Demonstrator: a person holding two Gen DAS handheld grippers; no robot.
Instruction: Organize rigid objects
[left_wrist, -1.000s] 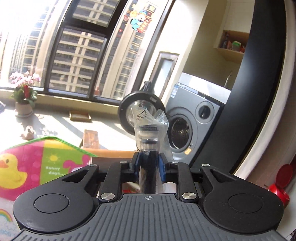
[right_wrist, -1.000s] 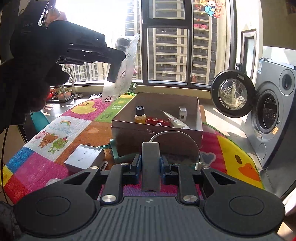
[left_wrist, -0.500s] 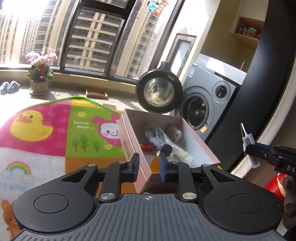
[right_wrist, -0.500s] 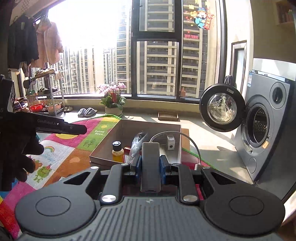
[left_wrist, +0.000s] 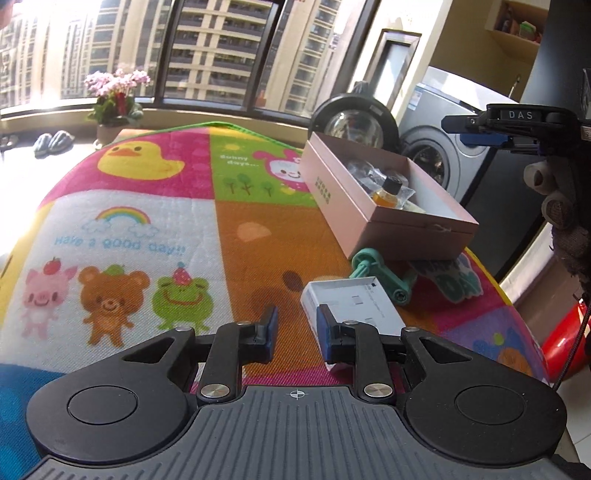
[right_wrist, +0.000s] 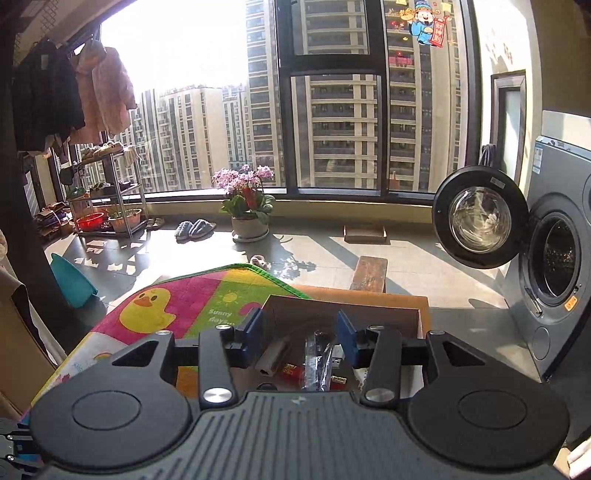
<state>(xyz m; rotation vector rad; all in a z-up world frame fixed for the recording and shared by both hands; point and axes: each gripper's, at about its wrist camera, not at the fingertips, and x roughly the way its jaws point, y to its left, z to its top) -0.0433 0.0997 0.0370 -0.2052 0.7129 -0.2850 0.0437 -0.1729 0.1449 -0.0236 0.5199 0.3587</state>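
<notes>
A pink open box (left_wrist: 373, 218) holds an amber bottle (left_wrist: 387, 192); a white flat box (left_wrist: 351, 301) lies nearby.

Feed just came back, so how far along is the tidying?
Several items already lie in the pink box, including an amber bottle and a grey adapter. Both the left gripper and right gripper are open and empty. The white box and teal tool remain on the mat.
</notes>
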